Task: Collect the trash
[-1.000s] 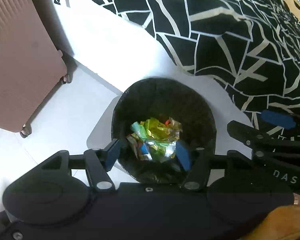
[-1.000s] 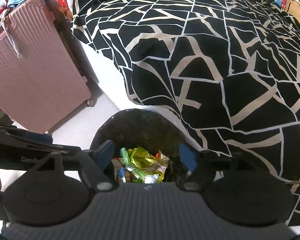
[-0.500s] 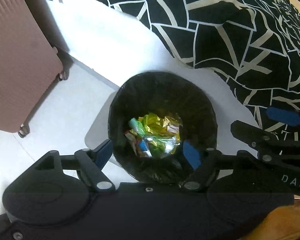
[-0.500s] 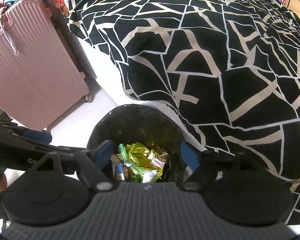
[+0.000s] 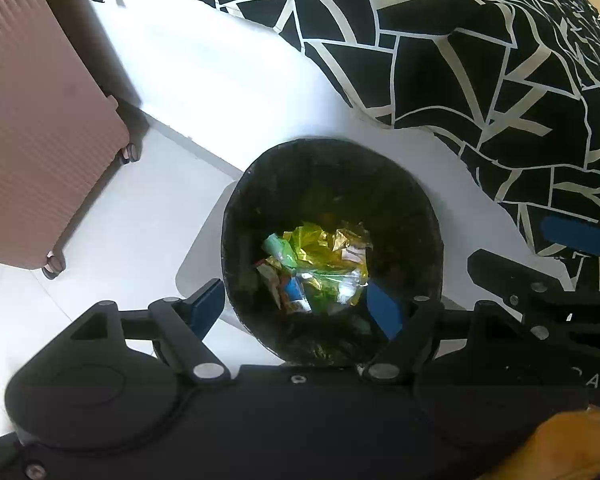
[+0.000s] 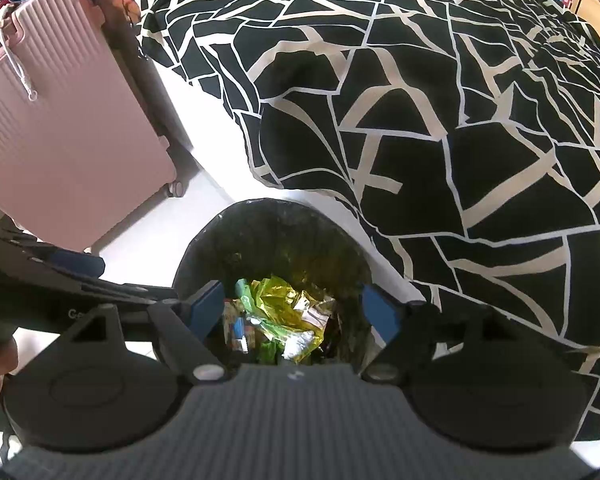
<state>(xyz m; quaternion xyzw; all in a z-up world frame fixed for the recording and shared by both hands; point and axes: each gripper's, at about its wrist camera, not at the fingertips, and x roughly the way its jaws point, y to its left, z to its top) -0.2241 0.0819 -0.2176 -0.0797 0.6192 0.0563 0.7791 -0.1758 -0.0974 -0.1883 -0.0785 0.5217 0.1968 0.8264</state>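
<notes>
A round bin lined with a black bag (image 5: pixel 332 172) (image 6: pixel 276 236) stands on the white floor beside the bed. Crumpled wrappers (image 5: pixel 320 264) (image 6: pixel 284 312), yellow-green foil, silver and blue, lie at its bottom. My left gripper (image 5: pixel 296 308) hovers above the bin's near rim, open, with nothing between its blue pads. My right gripper (image 6: pixel 296 312) also hangs over the bin, open and empty. In the left wrist view the right gripper's black body (image 5: pixel 540 296) shows at the right edge. In the right wrist view the left gripper's body (image 6: pixel 52 280) enters from the left.
A bed under a black quilt with white lines (image 6: pixel 420 100) (image 5: pixel 480 40) fills the right and back. A pink ribbed suitcase on wheels (image 6: pixel 60 132) (image 5: pixel 32 120) stands to the left of the bin. White floor tiles (image 5: pixel 120 220) lie between suitcase and bin.
My left gripper opened wider and pulled back slightly from the bin. The wrappers sit lower in the bin. The right gripper stayed open and drifted a little.
</notes>
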